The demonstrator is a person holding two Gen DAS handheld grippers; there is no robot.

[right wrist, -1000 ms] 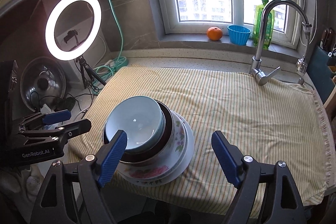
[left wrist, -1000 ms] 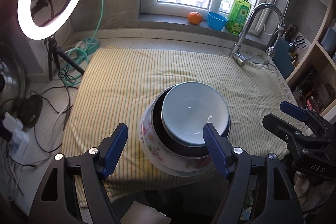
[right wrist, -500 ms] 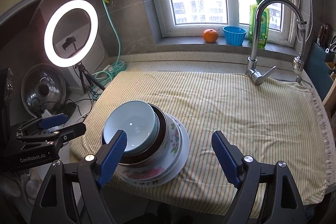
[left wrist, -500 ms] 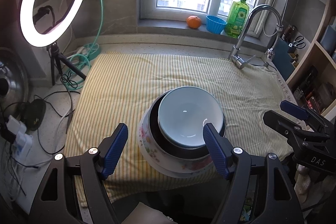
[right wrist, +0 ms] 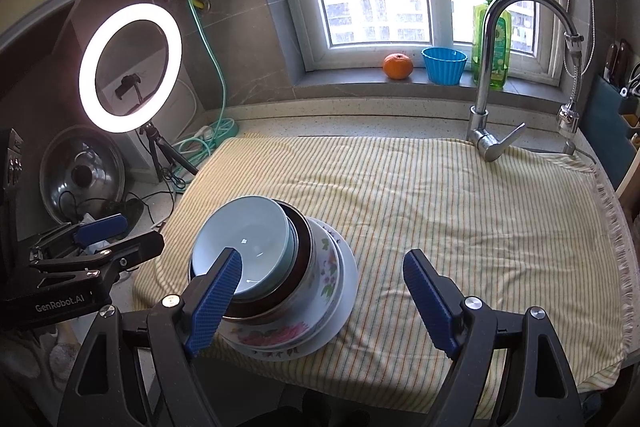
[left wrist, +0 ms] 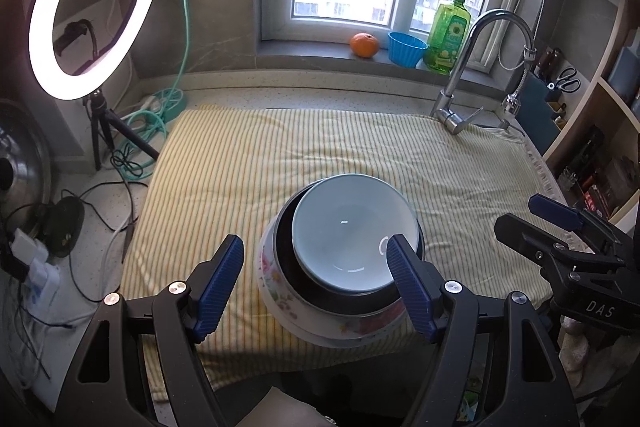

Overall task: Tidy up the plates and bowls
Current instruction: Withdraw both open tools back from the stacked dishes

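One stack of dishes stands near the front edge of the striped cloth. On top is a pale blue bowl (left wrist: 348, 231) (right wrist: 244, 239), nested in a dark metal bowl (left wrist: 288, 267) (right wrist: 302, 259). Under these sit a floral bowl (left wrist: 270, 267) (right wrist: 324, 267) and a white plate (right wrist: 348, 291). My left gripper (left wrist: 316, 283) hovers open above the near side of the stack, nothing between its blue pads. My right gripper (right wrist: 324, 303) is open too, held above the stack's right side, empty. Each gripper shows in the other's view, the right gripper (left wrist: 560, 239) and the left gripper (right wrist: 92, 243).
The yellow striped cloth (right wrist: 440, 211) covers the counter. A tap (right wrist: 492, 67) stands at the back right. An orange (right wrist: 398, 66), a blue cup (right wrist: 444, 65) and a green soap bottle (right wrist: 494, 35) line the sill. A ring light (left wrist: 92, 3), cables and a pot lid (right wrist: 80, 175) crowd the left; shelves (left wrist: 600, 131) rise on the right.
The stack has slid slightly lower and farther off in both views as both grippers drew back a little. Both grippers stay open and empty.
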